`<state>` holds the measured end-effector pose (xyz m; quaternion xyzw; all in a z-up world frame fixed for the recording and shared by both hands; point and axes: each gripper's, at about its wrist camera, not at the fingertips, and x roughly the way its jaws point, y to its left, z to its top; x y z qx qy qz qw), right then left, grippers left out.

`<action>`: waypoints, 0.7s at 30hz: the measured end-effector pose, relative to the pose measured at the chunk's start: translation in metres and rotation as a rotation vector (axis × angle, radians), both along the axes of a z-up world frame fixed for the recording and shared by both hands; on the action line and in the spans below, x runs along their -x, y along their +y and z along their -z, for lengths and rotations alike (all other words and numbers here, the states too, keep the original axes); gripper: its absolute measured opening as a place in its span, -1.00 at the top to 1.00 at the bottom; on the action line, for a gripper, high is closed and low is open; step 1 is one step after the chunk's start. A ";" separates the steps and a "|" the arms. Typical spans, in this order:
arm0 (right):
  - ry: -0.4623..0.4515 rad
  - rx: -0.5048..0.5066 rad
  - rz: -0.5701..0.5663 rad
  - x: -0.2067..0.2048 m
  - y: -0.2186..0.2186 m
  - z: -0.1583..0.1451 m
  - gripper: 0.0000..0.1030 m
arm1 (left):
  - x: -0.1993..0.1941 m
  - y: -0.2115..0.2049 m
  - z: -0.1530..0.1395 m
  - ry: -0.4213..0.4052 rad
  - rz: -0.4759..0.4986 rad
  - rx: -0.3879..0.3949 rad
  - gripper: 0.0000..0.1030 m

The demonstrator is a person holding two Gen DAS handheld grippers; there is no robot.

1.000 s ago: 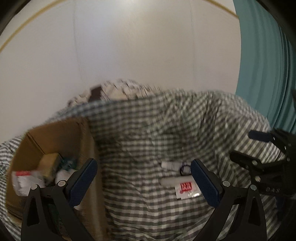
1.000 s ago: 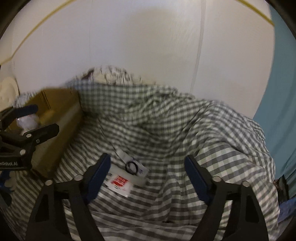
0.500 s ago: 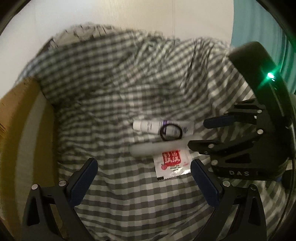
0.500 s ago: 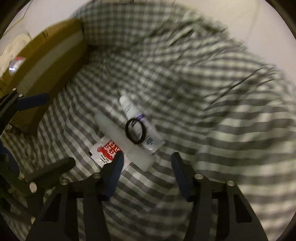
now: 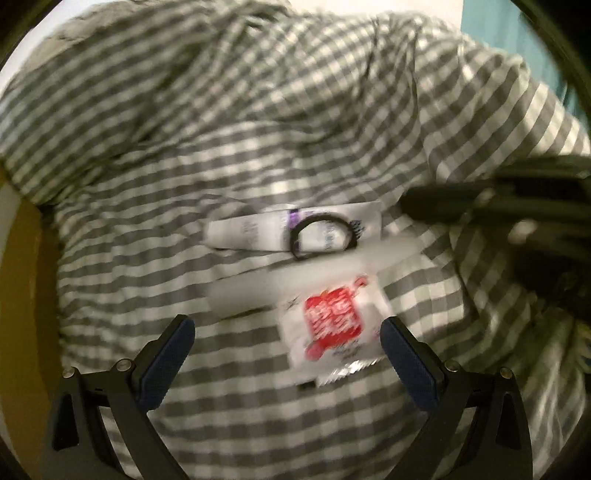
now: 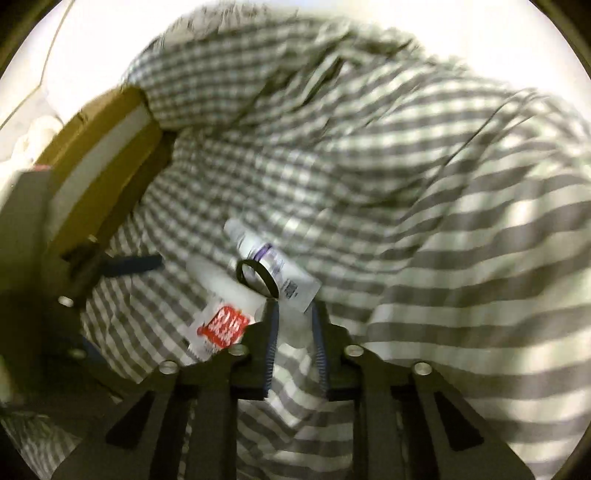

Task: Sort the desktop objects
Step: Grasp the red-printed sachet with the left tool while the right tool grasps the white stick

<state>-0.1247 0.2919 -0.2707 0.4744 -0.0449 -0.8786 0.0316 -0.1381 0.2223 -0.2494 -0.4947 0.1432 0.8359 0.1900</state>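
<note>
The white tube [image 6: 273, 264] lies flat on the checked cloth [image 6: 424, 206], long axis diagonal, cap end up-left, flat crimped end toward the right hand-held gripper [image 6: 293, 325], whose jaws have just been closing and now clamp a translucent stick [image 6: 229, 286] beside it. The left hand-held gripper [image 5: 286, 354] stands apart.

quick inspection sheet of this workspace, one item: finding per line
surface: rumpled grey-checked cloth
job's things: white tube with a black ring on it, pale stick, red-and-white sachet, all clustered together
clutter: cardboard box beside the cluster
grippers: left tongs open above the sachet; right tongs have just been closing, shut on the pale stick's end
cables: thin dark line on the cloth, cable or crease unclear
surroundings: white wall, teal curtain
</note>
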 end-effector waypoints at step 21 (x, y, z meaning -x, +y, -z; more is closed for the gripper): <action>-0.100 -0.028 -0.081 0.011 -0.014 0.023 0.36 | 0.005 -0.046 0.001 -0.088 -0.032 -0.149 0.72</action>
